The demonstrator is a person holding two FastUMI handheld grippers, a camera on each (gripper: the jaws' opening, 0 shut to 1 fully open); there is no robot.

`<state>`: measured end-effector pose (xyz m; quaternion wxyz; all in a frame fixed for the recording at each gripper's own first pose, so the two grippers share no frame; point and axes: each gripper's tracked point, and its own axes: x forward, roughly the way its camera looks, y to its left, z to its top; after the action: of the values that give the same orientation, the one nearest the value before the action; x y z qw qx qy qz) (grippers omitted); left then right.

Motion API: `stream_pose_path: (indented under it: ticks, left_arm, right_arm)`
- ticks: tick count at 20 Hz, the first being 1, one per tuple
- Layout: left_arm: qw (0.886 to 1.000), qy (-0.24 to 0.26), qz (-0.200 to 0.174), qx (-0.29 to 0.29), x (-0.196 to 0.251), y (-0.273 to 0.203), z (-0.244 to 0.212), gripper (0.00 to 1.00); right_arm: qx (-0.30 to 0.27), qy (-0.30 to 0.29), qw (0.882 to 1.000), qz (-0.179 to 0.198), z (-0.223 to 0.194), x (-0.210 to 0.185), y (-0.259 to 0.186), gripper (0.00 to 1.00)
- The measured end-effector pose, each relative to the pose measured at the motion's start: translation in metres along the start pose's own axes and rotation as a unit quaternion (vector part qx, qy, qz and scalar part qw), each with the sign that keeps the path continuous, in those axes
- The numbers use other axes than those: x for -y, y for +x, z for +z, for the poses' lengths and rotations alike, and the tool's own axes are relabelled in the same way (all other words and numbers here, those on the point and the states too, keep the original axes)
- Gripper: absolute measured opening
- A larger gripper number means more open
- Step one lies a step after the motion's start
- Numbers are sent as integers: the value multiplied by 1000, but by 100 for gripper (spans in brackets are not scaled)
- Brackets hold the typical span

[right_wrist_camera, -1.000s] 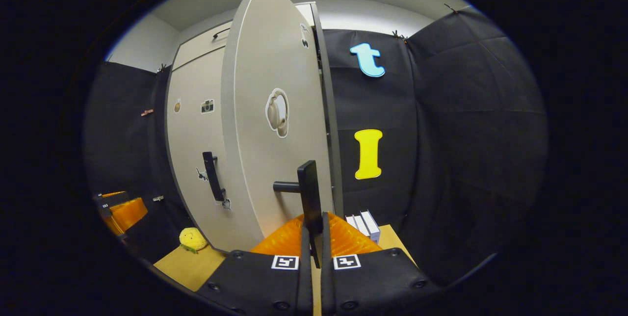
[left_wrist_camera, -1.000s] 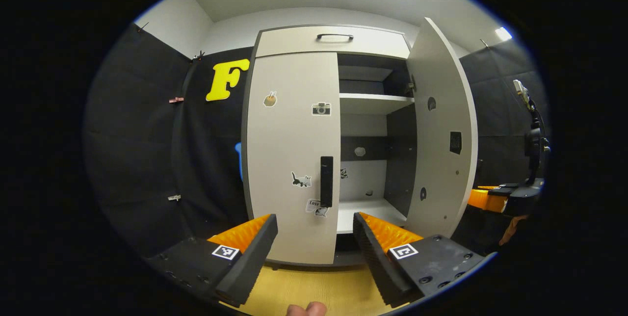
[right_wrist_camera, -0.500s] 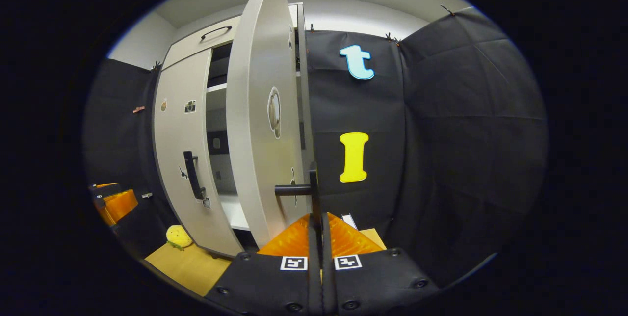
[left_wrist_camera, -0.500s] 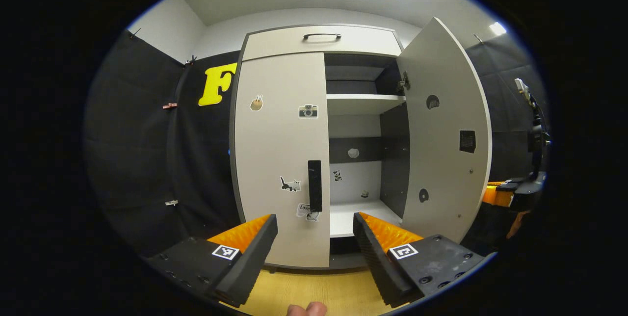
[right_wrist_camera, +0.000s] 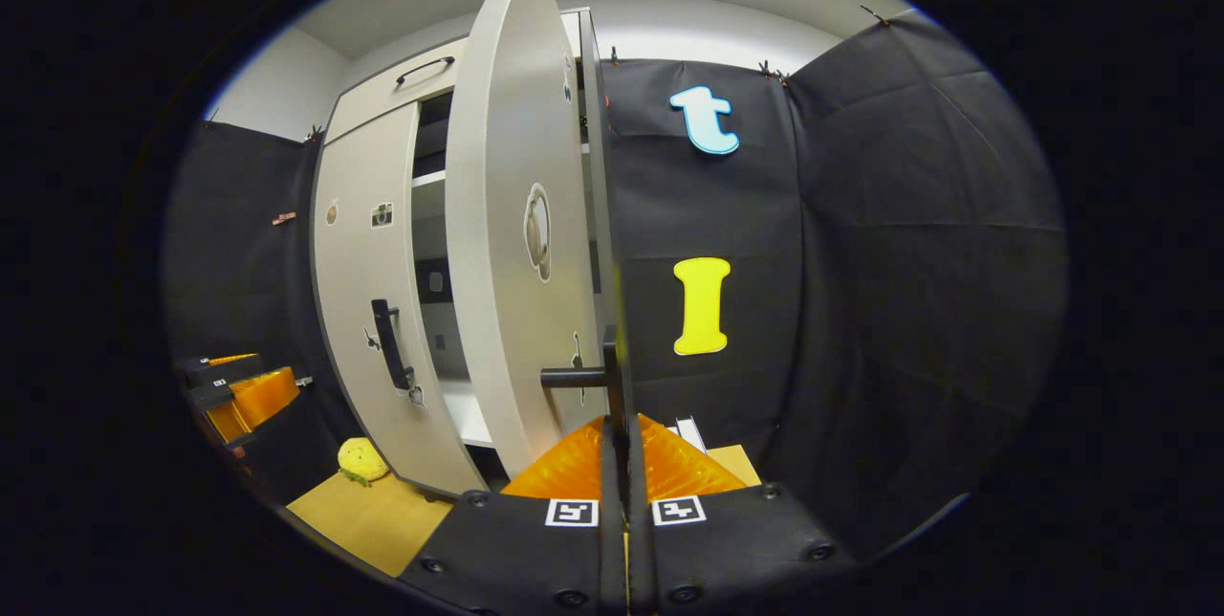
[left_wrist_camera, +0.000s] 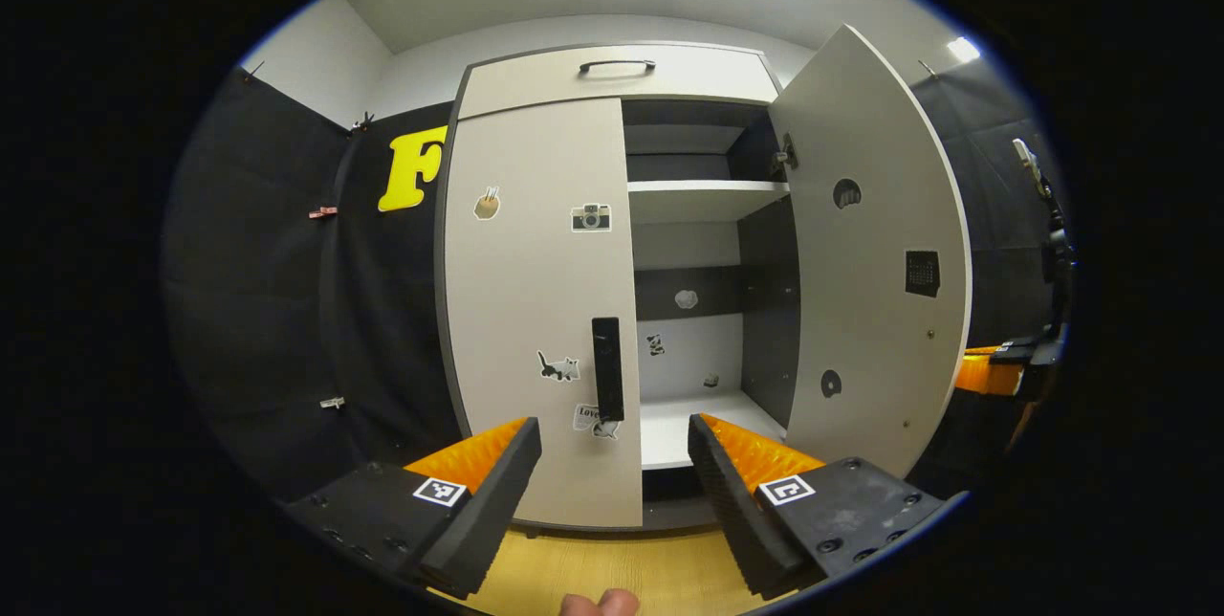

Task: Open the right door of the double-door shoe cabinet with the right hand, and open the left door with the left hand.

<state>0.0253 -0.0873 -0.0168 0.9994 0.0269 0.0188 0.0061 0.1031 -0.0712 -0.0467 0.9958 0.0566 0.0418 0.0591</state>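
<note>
The left door [left_wrist_camera: 540, 310] stands shut beside the swung-out right door [left_wrist_camera: 875, 253]. Shelves [left_wrist_camera: 703, 198] sit between them, inside. A plush toy [right_wrist_camera: 361, 459] lies near the cabinet's left foot.

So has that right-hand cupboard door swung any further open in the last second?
Yes. In the left gripper view the right door has swung outward, away from the closed left door, baring more of the shelf. The right gripper is shut on its handle.

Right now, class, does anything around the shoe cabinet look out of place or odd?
One thing: a small yellow plush toy lies on the floor by the closed left door, oddly loose. The open right door hangs straight, undamaged.
</note>
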Motion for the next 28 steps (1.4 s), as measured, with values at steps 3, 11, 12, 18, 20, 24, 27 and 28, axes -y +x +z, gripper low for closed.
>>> stream_pose_path:
  ticks: [3,11,12,18,20,24,27,28]
  left_arm:
    - [1000,2,-3,4,1,12,1,95]
    - [1000,9,0,21,-4,71,1,95]
    - [1000,14,4,21,-6,82,-3,95]
    - [1000,-2,24,11,-22,145,-17,93]
    - [1000,-1,27,12,-25,161,-19,93]
    - [1000,10,25,6,-25,185,-27,93]
    - [999,25,31,7,-26,197,-29,85]
    - [999,30,34,6,-27,201,-30,82]
  right_arm:
    - [5,-3,1000,-2,3,4,-2,14]
    - [55,-34,996,-61,22,29,-7,99]
    - [61,-33,996,-58,23,27,-7,98]
    - [136,-61,986,-71,49,35,0,98]
    - [127,-66,987,-74,46,37,-3,98]
    - [97,-62,990,-82,34,42,-4,98]
    - [92,-80,989,-88,33,48,-3,98]
    - [92,-83,989,-85,33,48,-2,98]
